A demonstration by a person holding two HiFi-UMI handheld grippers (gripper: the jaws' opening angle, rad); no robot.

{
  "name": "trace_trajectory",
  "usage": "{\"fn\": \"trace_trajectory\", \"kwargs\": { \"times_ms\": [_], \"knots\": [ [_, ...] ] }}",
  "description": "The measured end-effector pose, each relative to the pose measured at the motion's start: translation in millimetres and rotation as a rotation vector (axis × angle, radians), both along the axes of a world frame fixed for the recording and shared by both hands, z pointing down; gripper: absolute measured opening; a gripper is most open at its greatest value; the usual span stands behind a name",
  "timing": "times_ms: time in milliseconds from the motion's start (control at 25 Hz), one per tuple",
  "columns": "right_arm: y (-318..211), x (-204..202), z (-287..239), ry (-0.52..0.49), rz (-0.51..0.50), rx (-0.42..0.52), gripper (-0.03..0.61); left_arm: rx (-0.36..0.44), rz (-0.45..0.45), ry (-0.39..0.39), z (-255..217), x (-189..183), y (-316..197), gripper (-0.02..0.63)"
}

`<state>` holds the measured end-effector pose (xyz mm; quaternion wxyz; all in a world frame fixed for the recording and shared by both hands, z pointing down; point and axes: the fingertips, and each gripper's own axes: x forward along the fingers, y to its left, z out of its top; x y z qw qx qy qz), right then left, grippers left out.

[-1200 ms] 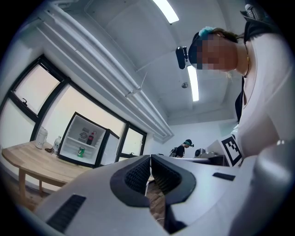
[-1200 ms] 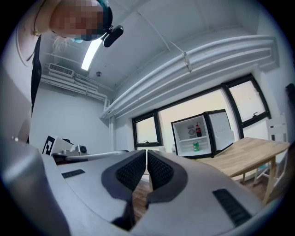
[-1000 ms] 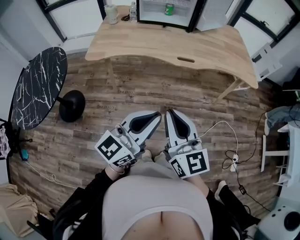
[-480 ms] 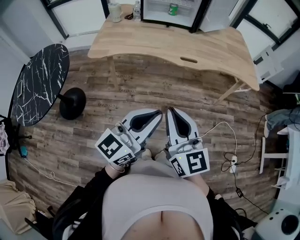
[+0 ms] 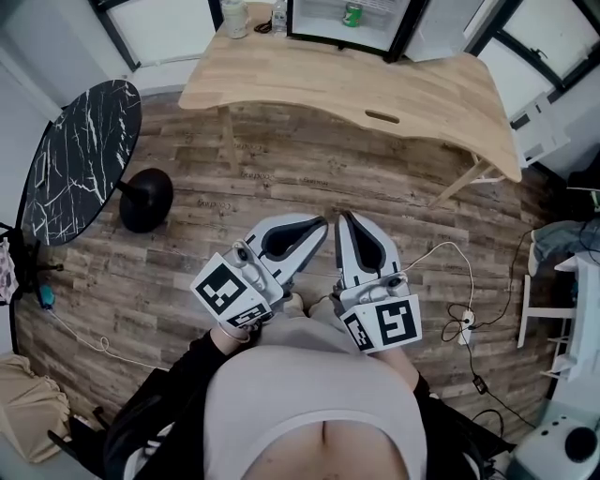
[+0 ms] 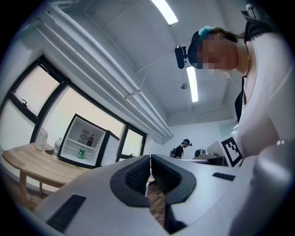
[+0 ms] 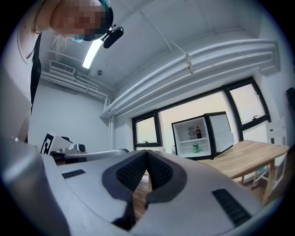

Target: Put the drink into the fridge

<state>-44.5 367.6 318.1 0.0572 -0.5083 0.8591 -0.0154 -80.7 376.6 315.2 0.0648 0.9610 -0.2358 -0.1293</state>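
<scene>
With the green drink can (image 5: 352,13) seen shelved inside the open black-framed mini fridge (image 5: 323,21), only shutting its white door (image 5: 439,33) is judged left, the grey left gripper (image 5: 317,225) and right gripper (image 5: 341,221) being held pressed together, empty, well apart from it.

A curved wooden table (image 5: 375,89) stands at the far side of the plank floor (image 5: 281,178), with a slot cut near its front edge. A pale jug (image 5: 236,17) stands at its back left corner. A round black marbled table (image 5: 80,159) stands to the left, well apart. A white cable (image 5: 441,251) runs across the floor to a power strip (image 5: 466,326).
</scene>
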Motion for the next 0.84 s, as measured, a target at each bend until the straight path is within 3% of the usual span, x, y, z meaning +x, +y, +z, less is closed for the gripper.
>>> {"fn": "trace_trajectory", "kwargs": {
  "times_ms": [840],
  "knots": [
    [1, 11, 1, -0.009, 0.003, 0.002, 0.028, 0.019, 0.013, 0.002, -4, 11, 3, 0.012]
  ]
}}
